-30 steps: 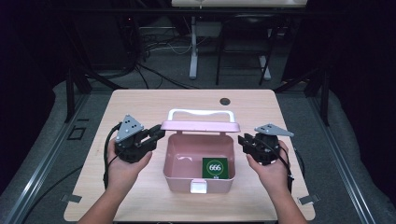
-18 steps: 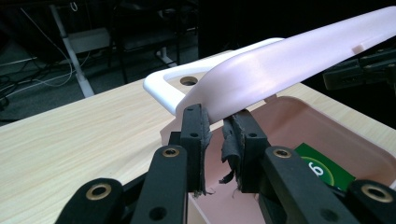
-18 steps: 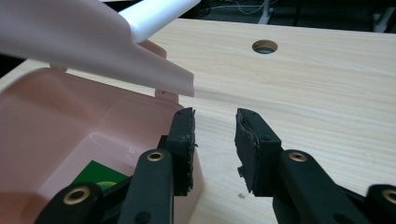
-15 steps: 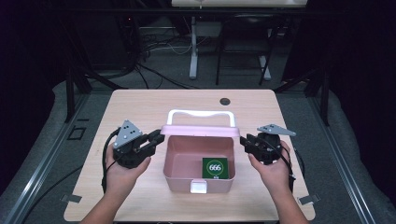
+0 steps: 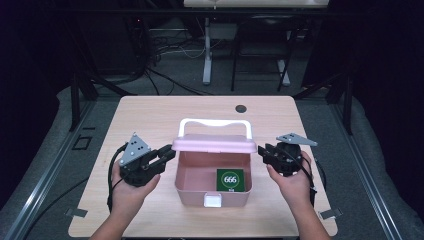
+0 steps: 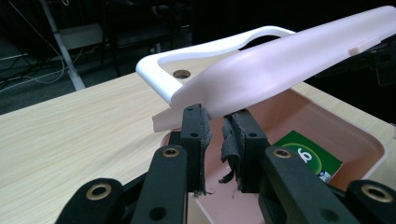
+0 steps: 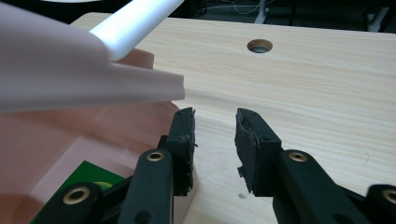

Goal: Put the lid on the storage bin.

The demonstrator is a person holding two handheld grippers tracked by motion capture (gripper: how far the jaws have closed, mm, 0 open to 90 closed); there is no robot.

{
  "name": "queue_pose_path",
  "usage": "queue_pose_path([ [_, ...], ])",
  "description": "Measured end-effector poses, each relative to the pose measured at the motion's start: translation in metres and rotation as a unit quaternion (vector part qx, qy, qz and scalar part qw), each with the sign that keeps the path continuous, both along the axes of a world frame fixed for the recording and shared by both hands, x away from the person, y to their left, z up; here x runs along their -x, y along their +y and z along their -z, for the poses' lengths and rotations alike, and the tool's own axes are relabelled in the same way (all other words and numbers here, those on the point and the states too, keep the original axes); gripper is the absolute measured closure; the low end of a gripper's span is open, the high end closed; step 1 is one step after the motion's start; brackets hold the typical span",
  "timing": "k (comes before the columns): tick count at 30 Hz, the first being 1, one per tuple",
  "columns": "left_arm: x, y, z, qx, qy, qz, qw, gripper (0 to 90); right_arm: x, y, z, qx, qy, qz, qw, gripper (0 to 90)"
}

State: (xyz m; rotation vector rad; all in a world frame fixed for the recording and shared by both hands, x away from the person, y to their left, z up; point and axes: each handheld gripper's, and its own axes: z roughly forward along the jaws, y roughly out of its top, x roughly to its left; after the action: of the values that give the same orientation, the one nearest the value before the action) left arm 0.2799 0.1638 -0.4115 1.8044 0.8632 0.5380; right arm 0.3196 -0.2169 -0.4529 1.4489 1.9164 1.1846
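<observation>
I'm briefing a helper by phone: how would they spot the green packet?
Start at the wooden table, then the pink box in the middle of its near half, lid raised. The green packet lies flat on the box floor, right side: the one green thing, marked 666 in a white ring.

A round hole [image 5: 241, 108] is seen near the far edge of the wooden table [image 5: 150, 120]. Cables [image 5: 165, 75] are spread on the floor behind.
</observation>
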Motion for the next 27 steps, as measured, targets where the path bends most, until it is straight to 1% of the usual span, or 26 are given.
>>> queue_pose_path([
  [4, 0.003, 0.001, 0.003, -0.001, 0.001, 0.001, 1.0000, 77.3, 0.000, -0.001, 0.000, -0.001, 0.000, 0.001, 1.0000, 67.7],
  [5, 0.004, 0.001, 0.004, 0.001, 0.001, 0.002, 1.0000, 77.3, 0.001, -0.002, -0.001, 0.001, 0.006, 0.001, 1.0000, 67.7],
  [8, 0.006, 0.002, 0.006, -0.002, 0.003, 0.003, 1.0000, 77.3, 0.000, -0.002, 0.001, -0.002, -0.001, 0.004, 1.0000, 67.6],
  [11, 0.009, 0.002, 0.008, -0.004, 0.004, 0.005, 1.0000, 77.3, 0.000, -0.003, 0.001, -0.002, 0.000, 0.005, 1.0000, 67.7],
  [13, 0.010, 0.002, 0.010, -0.003, 0.004, 0.006, 1.0000, 77.3, 0.001, -0.004, 0.000, 0.001, 0.013, 0.003, 0.9999, 67.6],
  [14, 0.011, 0.003, 0.010, -0.003, 0.007, 0.007, 0.9999, 77.3, 0.000, -0.004, 0.000, 0.002, 0.012, 0.004, 0.9999, 67.6],
  [15, 0.011, 0.003, 0.011, -0.003, 0.006, 0.006, 1.0000, 77.3, -0.001, -0.004, 0.002, -0.003, 0.003, 0.006, 1.0000, 67.7],
  [16, 0.012, 0.003, 0.012, -0.003, 0.006, 0.007, 1.0000, 77.3, -0.001, -0.004, 0.002, -0.004, 0.001, 0.006, 1.0000, 67.6],
  [19, 0.014, 0.004, 0.014, -0.003, 0.009, 0.008, 0.9999, 77.3, 0.000, -0.004, 0.002, 0.000, 0.005, 0.006, 1.0000, 67.7],
  [26, 0.019, 0.005, 0.020, -0.003, 0.012, 0.010, 0.9999, 77.3, -0.002, -0.004, 0.004, -0.004, -0.001, 0.009, 1.0000, 67.5],
  [27, 0.020, 0.005, 0.021, -0.001, 0.013, 0.011, 0.9999, 77.3, -0.001, -0.005, 0.003, 0.000, 0.010, 0.006, 0.9999, 67.5],
])
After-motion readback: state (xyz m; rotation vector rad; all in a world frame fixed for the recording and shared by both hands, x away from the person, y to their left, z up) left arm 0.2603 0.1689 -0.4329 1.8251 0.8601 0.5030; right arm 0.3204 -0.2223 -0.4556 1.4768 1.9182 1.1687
